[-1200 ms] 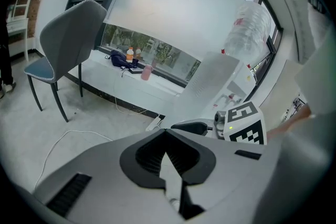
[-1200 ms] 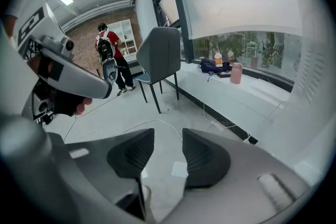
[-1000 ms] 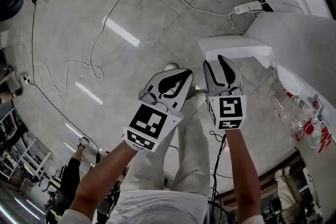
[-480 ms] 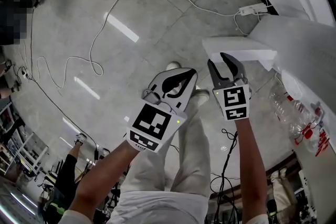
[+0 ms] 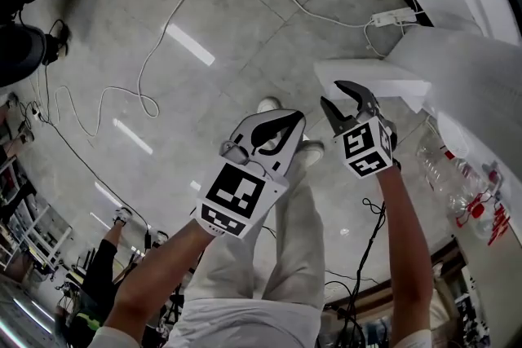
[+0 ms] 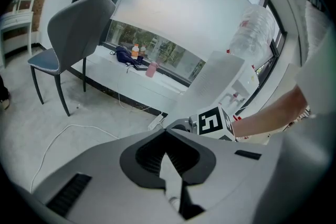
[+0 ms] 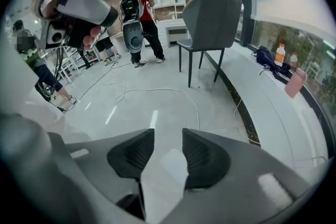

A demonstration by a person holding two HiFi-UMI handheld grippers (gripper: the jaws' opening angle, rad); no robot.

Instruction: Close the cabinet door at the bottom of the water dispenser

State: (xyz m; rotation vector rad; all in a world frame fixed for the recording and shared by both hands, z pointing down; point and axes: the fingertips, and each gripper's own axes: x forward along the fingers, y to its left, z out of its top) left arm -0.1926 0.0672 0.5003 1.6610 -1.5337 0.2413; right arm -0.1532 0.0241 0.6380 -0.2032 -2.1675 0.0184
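A white cable [image 5: 163, 37] loops across the pale floor [image 5: 245, 4] at left. The left gripper [image 5: 289, 122] hangs over the person's legs [image 5: 277, 257], its jaws together with nothing between them. To its right the right gripper [image 5: 334, 94] points down, jaws apart and empty — just beside the open cabinet door [image 5: 371, 77], a white panel jutting from the water dispenser [image 5: 465, 61] at far right.
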